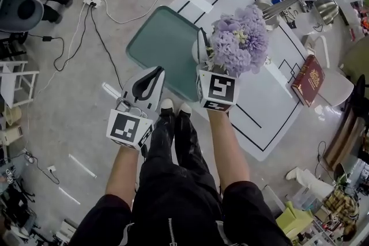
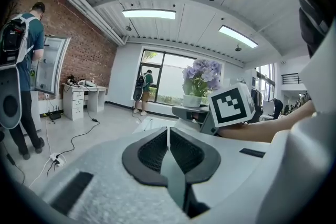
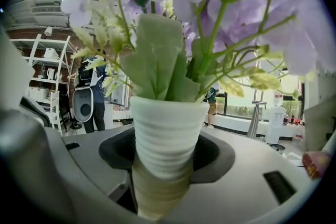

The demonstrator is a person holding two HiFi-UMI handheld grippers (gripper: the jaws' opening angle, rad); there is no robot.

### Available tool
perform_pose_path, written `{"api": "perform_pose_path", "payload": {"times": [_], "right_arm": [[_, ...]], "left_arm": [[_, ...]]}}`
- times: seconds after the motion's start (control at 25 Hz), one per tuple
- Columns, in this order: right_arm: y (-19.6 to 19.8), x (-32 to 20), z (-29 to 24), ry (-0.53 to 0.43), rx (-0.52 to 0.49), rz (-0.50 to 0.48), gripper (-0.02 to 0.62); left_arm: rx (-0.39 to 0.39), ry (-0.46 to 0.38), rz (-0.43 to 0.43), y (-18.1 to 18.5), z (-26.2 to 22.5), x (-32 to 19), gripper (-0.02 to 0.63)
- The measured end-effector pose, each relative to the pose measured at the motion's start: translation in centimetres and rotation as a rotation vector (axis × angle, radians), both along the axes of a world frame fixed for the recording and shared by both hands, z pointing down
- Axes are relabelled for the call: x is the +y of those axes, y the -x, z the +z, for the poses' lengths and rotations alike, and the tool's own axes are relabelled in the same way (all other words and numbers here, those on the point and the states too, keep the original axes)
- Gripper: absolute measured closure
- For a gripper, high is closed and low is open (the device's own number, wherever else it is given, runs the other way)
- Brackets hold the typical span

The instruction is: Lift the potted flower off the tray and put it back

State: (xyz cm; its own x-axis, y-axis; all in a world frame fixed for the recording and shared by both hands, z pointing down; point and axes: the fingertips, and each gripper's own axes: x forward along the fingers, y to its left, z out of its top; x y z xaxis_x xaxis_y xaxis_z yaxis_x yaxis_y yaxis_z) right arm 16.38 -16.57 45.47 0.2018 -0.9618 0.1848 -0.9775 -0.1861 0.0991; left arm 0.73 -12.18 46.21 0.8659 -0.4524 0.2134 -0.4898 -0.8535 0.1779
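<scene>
The potted flower (image 3: 165,134) is clamped by its ribbed white pot between the jaws of the right gripper (image 1: 202,48) — blooms rising above them — over the right edge of the green tray (image 1: 161,43) on the counter (image 1: 271,95). The left gripper (image 1: 149,80) is kept closed and empty, beside it.
</scene>
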Motion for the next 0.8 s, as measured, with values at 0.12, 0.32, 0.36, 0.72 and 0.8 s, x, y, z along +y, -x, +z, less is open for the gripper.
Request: {"api": "perform_pose_path", "payload": {"times": [0.12,0.32,0.36,0.72,0.8], "right_arm": [[-0.2,1.3,-1.3,0.006,0.008,-0.007,0.336],[-0.7,3.7,-3.9,-0.009,0.009,0.005,0.336],[-0.7,4.2,-4.3,-0.008,0.009,0.009,0.336],[-1.5,9.7,-6.8,0.018,-0.01,0.067,0.336],[-2.0,10.9,-7.3,0.021,-0.014,0.092,0.336]], "left_arm": [[0.006,-0.011,0.025,-1.5,-1.2,0.3,0.588],[0.014,-0.043,0.081,-4.0,-3.3,1.2,0.588],[0.016,-0.047,0.091,-4.4,-3.7,1.4,0.588],[0.028,-0.054,0.174,-7.6,-6.4,4.2,0.588],[0.03,-0.054,0.187,-8.1,-6.7,4.6,0.588]]}}
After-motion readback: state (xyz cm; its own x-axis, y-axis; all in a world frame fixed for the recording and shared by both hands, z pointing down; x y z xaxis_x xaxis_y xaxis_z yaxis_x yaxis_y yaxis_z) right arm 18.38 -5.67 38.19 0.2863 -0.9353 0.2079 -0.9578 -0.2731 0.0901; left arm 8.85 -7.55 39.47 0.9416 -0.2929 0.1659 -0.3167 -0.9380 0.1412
